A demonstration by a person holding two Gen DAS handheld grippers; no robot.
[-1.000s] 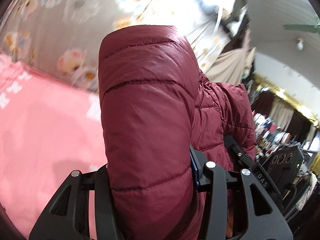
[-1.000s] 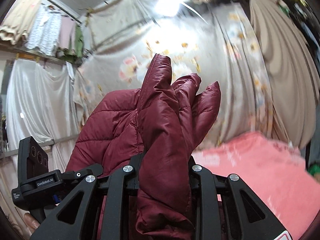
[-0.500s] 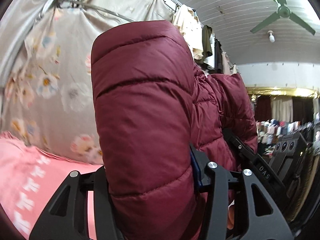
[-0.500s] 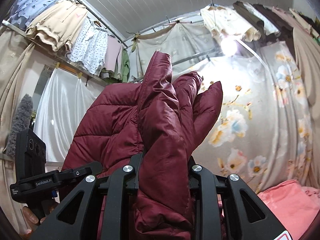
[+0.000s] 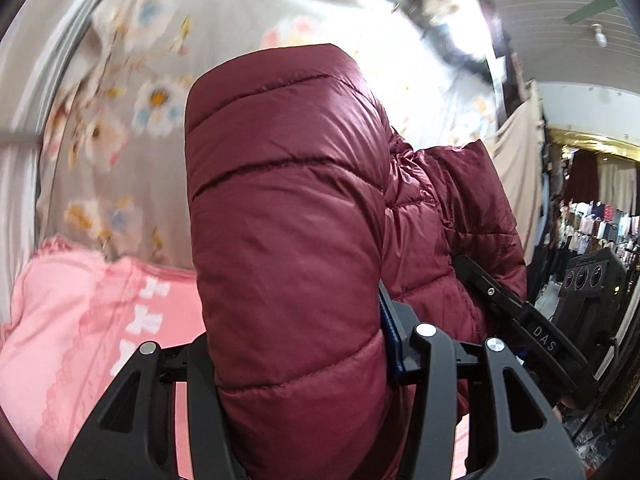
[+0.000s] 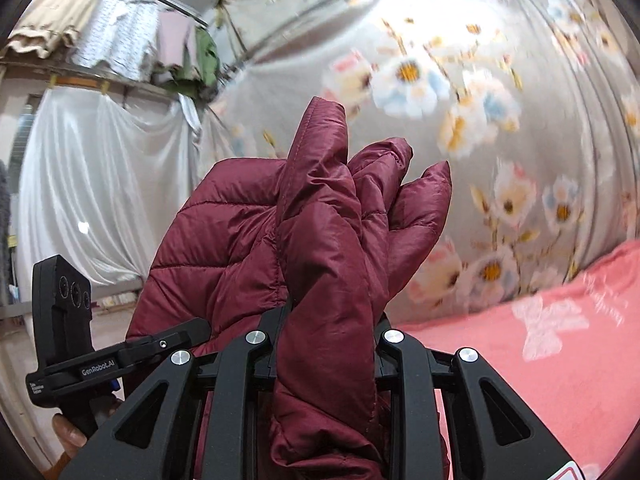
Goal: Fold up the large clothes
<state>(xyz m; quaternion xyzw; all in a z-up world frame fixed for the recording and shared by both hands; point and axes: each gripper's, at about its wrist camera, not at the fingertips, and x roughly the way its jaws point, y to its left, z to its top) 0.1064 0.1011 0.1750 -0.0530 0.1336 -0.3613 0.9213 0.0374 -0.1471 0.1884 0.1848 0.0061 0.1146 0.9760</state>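
A floral curtain [image 6: 460, 100] hangs behind a pink bed [image 6: 560, 340]. The maroon puffer jacket [image 5: 288, 220] is held up above it, clamped by the left gripper [image 5: 304, 344] and right gripper [image 6: 324, 336] fingers.

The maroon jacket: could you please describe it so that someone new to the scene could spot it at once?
Above the pink bedspread, before the floral curtain, both grippers clamp one garment. The puffer jacket is maroon, shiny and quilted in stitched bands, gripped by the left gripper and right gripper. Nothing else nearby is dark red or padded.
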